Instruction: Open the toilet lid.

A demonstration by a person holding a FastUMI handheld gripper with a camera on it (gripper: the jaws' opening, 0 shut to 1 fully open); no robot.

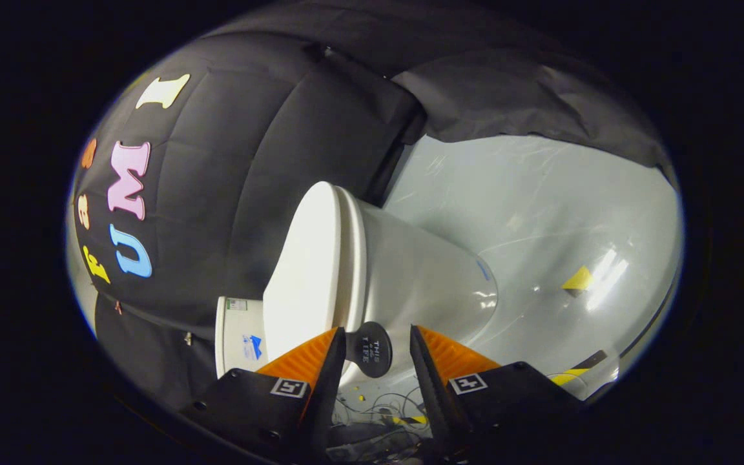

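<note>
My jaws (377, 342) stand released. The lid (304, 265) sits closed on the toilet (423, 271), just ahead of them; a dark tab (370, 349), probably a handle, lies between them. I should clench on it squarely, then swing the lid along its hinge arc.

A pale glossy floor (540, 213) spreads under black cloth (249, 168), with a yellow tape scrap (577, 279) on it. A striped yellow-black tape (572, 374) lies near thin cables (385, 407). A white box (237, 336) stands against the cloth.
</note>
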